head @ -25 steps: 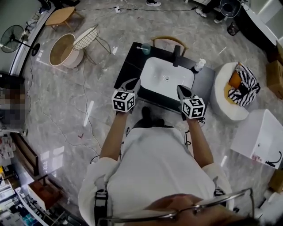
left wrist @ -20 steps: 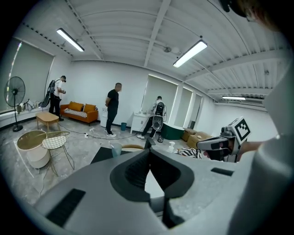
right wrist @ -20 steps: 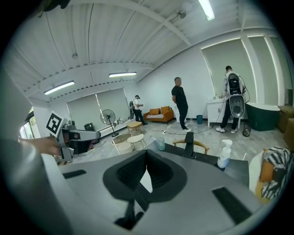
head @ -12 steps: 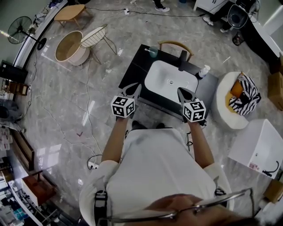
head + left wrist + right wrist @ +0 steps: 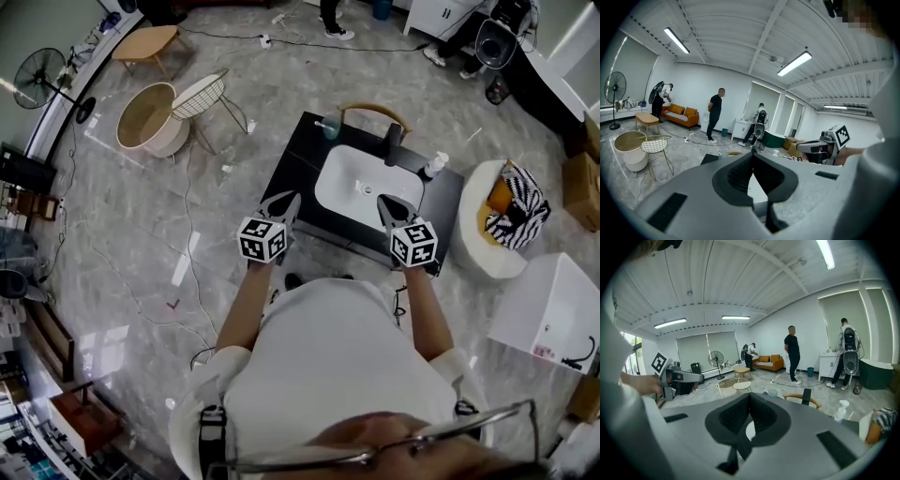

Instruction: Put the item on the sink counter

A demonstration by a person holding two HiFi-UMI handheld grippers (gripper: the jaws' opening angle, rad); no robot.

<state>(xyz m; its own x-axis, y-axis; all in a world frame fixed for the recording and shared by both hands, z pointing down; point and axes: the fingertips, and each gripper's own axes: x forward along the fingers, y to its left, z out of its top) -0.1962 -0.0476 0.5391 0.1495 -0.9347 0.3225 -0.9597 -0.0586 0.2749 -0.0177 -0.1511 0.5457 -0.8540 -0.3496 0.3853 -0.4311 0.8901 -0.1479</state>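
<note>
1. Seen from the head view, left gripper [image 5: 284, 201] and right gripper [image 5: 386, 202] hover at the sink counter's [image 5: 289, 167] front; a spray bottle [image 5: 434, 165] stands on its far corner
2. Only the gripper views show both sets of jaws pressed together, holding nothing, and a standing person [image 5: 791, 352] beyond

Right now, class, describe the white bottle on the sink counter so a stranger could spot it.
Find the black sink counter with its white basin. Near its far right corner, right of the black faucet, stands the white bottle. The only other loose thing, a cup at the far left corner, is teal.
</note>
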